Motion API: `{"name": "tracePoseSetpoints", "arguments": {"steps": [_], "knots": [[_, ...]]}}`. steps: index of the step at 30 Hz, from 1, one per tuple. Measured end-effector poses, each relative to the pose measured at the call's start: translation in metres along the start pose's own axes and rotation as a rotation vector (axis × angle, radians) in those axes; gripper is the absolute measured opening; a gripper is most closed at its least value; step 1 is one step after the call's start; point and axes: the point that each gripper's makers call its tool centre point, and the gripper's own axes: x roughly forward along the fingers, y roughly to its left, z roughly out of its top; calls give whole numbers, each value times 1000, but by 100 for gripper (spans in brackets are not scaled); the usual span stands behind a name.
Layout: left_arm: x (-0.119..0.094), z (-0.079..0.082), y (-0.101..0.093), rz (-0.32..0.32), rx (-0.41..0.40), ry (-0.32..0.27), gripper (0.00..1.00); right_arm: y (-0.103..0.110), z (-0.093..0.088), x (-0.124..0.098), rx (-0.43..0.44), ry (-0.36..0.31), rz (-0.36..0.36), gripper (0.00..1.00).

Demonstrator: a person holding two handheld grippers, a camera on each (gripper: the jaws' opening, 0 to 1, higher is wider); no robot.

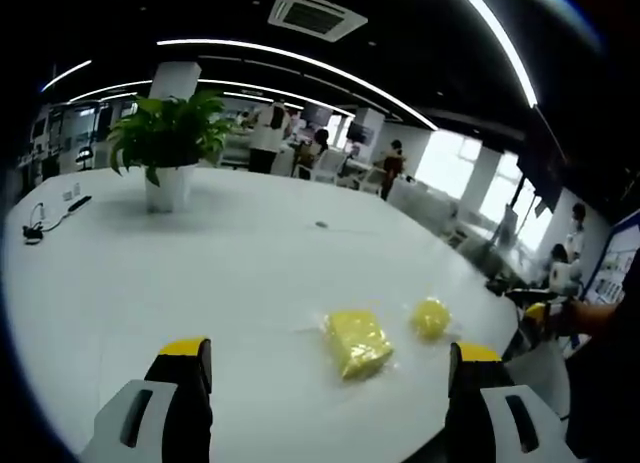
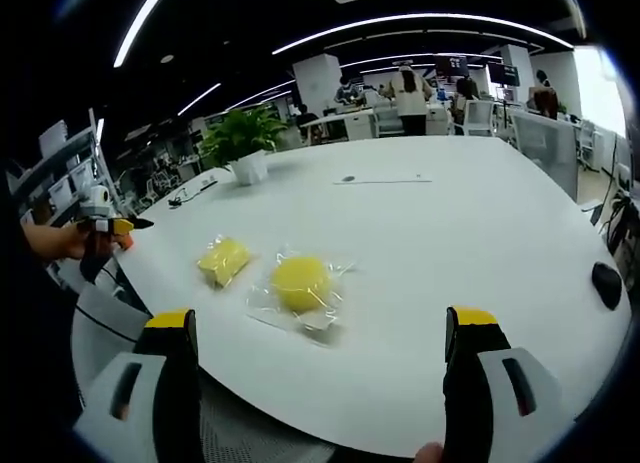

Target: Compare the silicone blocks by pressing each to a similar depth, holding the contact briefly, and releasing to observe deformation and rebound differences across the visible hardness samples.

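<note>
- Two yellow samples in clear wrap lie near the white table's [image 2: 480, 243] edge: a squarish block [image 2: 224, 259] and a round block [image 2: 300, 283], close together but not touching
- Right gripper view: the right gripper [image 2: 318, 335] holds its jaws spread wide with nothing between them, hovering off the table edge; the round block sits in the lower centre of the frame, almost straight ahead between the jaws and a shade left, with the squarish block further left and a little higher
- Left gripper view: the left gripper [image 1: 330, 365] is likewise wide and empty; the squarish block [image 1: 357, 342] lies in the lower centre, just right of the midline, its long axis running slantwise from upper left to lower right, and the round block [image 1: 431, 318] is to its right
- My reading: neither sample is touched yet, so pressing has not begun; each gripper looks nearer a different sample, the right to the round one, the left to the squarish one
- Far off, a potted plant [image 1: 168, 143] stands in the upper left of the left gripper view, and a dark mouse-like object [image 2: 606, 283] lies at the right edge of the right gripper view
</note>
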Motion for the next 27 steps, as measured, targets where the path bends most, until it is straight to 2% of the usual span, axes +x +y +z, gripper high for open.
{"name": "tracePoseSetpoints", "arguments": {"steps": [4,7,11,14,22,27], "knots": [[0,-1,0,1,2,1,100,-2,-1,-1,2,0,-1,97],[-1,3,1,5,-79,-53,100,-7,-2,1,36,-32,-11,97],[4,-2,3,23,-42,-23,100,-10,-13,6,15,4,-17,97],[5,-1,1,20,-34,-27,100,-11,-8,5,12,-9,-19,97],[7,-18,-1,5,-33,21,100,-8,1,3,39,-55,-13,97],[9,-7,2,6,-45,3,100,-2,5,5,30,-54,-3,97]]}}
